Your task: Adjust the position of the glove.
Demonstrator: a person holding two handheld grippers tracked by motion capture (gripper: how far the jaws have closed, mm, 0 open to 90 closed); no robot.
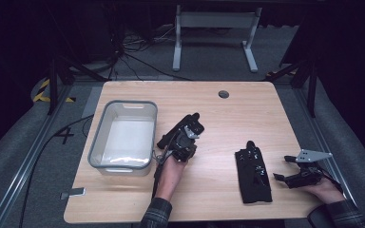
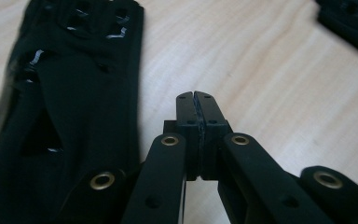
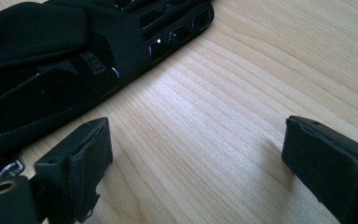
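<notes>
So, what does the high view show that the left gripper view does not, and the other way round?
The high view gives the grey bin and the right hand-held gripper, which is open. The left gripper view gives the left hand-held gripper up close, its jaws pressed shut with nothing visible between them. Both share the wooden table and black gloves.

Both tongs (image 2: 196, 100) are black with brass-ringed rivet holes; the right tongs (image 1: 292, 167) carry a grey three-cornered plate, and the sleeves (image 1: 158, 214) are dark plaid.
</notes>
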